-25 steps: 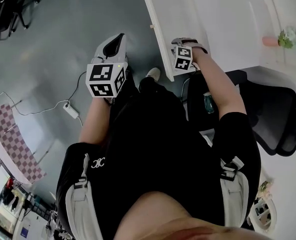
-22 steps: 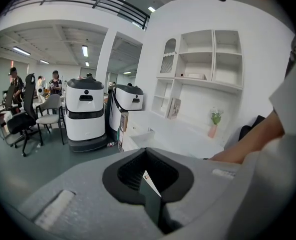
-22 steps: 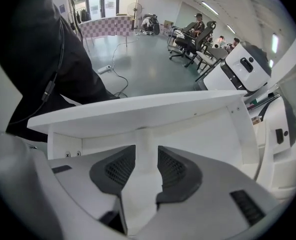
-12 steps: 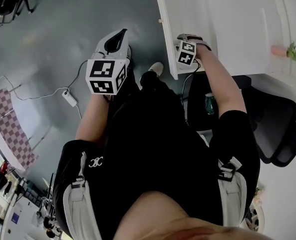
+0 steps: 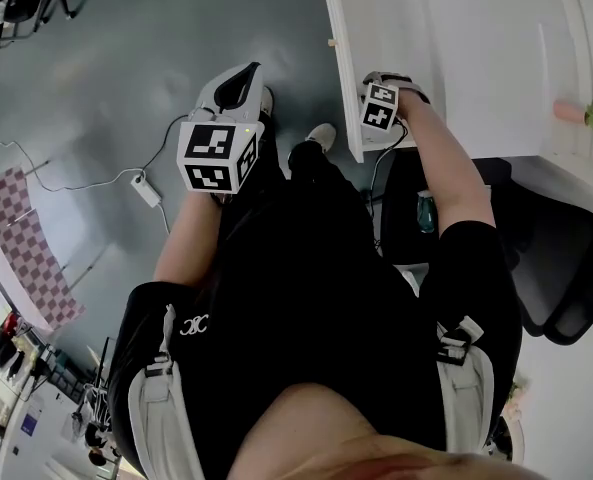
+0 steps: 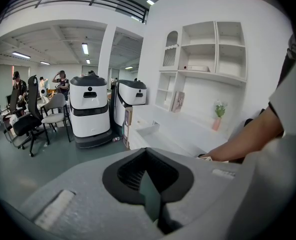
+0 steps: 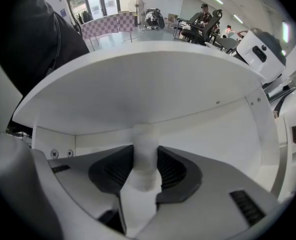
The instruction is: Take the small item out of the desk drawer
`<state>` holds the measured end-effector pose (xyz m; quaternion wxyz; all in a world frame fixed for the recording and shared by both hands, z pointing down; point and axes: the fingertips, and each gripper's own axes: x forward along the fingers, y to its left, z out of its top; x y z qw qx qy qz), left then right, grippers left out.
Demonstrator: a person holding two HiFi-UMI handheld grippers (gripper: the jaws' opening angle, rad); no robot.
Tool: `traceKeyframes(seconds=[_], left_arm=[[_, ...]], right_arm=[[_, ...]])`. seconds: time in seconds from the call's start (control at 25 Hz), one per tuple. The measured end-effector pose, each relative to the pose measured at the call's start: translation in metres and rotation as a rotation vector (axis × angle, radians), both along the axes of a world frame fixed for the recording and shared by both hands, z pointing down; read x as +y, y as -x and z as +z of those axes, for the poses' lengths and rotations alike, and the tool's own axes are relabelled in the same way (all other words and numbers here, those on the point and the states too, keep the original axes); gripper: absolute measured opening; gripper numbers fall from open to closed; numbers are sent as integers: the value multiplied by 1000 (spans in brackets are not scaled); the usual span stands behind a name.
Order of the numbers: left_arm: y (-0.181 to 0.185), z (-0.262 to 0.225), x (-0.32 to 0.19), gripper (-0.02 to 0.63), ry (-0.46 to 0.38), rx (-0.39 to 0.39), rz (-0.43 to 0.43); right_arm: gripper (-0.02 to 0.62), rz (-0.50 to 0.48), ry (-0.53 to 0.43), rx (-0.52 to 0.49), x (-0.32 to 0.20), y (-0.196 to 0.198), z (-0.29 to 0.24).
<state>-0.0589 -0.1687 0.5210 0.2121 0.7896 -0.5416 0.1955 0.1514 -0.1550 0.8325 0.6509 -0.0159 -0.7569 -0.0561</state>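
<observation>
My right gripper (image 5: pixel 374 80) is at the front edge of the white desk (image 5: pixel 456 48), its tips hidden by that edge. In the right gripper view a white cylindrical drawer knob (image 7: pixel 146 149) stands between the two dark pads of the right gripper (image 7: pixel 146 170). The jaws are closing and both pads touch the knob. Behind it is the white drawer front (image 7: pixel 202 129), under the desk top. No small item shows. My left gripper (image 5: pixel 242 80) hangs in the air left of the desk, above the grey floor. Seen from its own camera, the left gripper (image 6: pixel 148 160) is shut with nothing in it.
A black office chair (image 5: pixel 551 258) stands right of the person. A power strip (image 5: pixel 144 190) with cable lies on the floor at left, near a checkered mat (image 5: pixel 26 258). A pink pot with a plant (image 5: pixel 581 113) sits on the desk. White robots (image 6: pixel 90 109) and wall shelves (image 6: pixel 207 49) lie beyond.
The head view has swung, so the desk sits further right and higher in the picture. The right gripper stays at the desk's front edge. The left gripper still hangs in the air.
</observation>
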Motion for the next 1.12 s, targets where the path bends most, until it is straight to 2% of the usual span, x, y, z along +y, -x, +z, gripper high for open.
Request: traceKeyframes(seconds=[0.12, 0.24, 0.4, 0.64, 0.84, 1.12], left_arm=[[-3, -2, -2, 14, 2, -2, 18], [-4, -7, -7, 14, -1, 1, 40], [-5, -17, -16, 14, -15, 8, 69], [-11, -36, -36, 14, -55, 36, 147], [-29, -52, -51, 14, -94, 67, 229], [-56, -82, -62, 14, -155, 108, 363]], right_arm=[[135, 21, 29, -8, 2, -2, -5], [132, 99, 39, -49, -1, 2, -16], [130, 253, 65, -109, -5, 9, -32], [126, 525, 50, -191, -13, 9, -57], [126, 747, 4, -281, -21, 0, -89], [124, 973, -124, -459, -30, -8, -162]])
